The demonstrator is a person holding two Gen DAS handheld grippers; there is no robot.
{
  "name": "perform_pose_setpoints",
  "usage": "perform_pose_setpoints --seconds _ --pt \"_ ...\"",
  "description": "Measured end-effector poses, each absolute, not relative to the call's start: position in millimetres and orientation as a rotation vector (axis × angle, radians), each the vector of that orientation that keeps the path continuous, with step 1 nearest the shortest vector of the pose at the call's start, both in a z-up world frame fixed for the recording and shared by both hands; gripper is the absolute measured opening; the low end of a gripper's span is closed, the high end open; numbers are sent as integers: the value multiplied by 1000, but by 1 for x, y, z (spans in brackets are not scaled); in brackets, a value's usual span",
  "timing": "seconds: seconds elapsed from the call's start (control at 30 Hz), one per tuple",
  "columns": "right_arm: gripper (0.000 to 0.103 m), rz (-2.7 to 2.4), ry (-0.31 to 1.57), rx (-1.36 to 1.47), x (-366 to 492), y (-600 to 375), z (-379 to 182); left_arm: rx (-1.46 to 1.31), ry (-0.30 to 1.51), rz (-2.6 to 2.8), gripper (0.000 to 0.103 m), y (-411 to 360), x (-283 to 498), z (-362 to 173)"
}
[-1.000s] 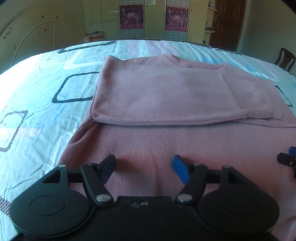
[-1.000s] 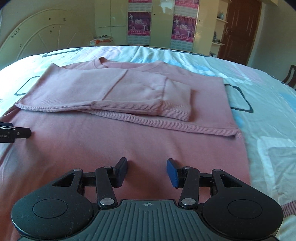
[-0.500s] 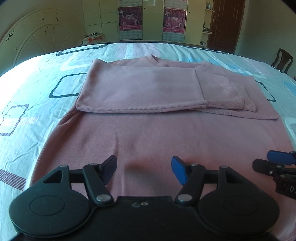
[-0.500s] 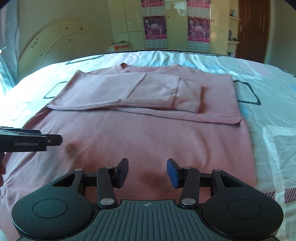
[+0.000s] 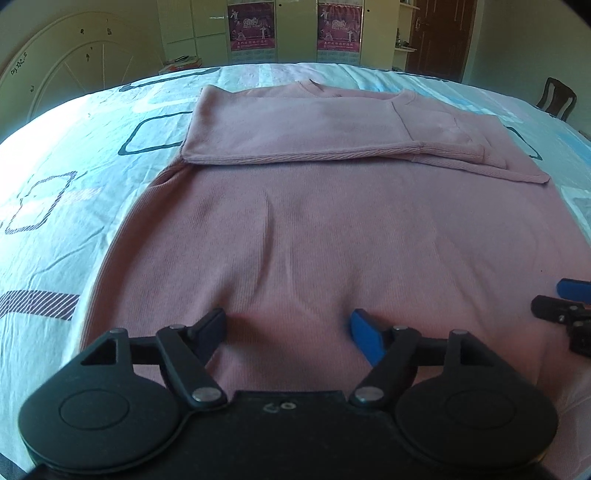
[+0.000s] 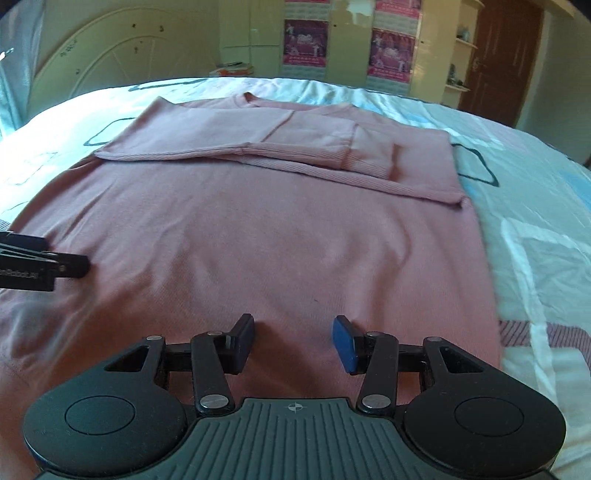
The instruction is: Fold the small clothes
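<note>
Pink sweater (image 5: 314, 229): flat on the bed (image 5: 74, 221), sleeves folded across. Since a second ago, both my grippers drew back toward its hem. Left gripper (image 5: 288, 325): jaws opening, empty. Right gripper (image 6: 293, 334): apart, empty. Hem fold pending.

We can make out few words. The two magenta wall calendars (image 5: 252, 26) hanging on the pale cupboard doors show "2019" above a line of characters too small for us to read. On the black body of the left gripper (image 6: 26, 274), seen from the right wrist view, white letters partly cut off by the edge read roughly "Robot.AI". The left gripper's black housing bears a faint mark resembling "60".
</note>
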State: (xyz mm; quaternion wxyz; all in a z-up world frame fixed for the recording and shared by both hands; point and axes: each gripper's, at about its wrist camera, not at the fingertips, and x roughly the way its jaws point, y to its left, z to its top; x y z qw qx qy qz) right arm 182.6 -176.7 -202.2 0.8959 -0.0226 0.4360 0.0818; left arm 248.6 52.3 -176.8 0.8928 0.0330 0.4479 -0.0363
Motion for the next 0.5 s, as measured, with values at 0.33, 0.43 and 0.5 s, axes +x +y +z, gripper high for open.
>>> perform_pose_setpoints --seconds 0.33,0.43,0.5 --pt "46 102 898 66 139 -164 -177 56 918 -113 72 73 219 -168" --pt "46 99 893 56 125 -150 -174 73 901 -132 71 79 205 -163" --pt "46 102 895 51 117 -144 -174 82 893 -143 71 85 194 -160"
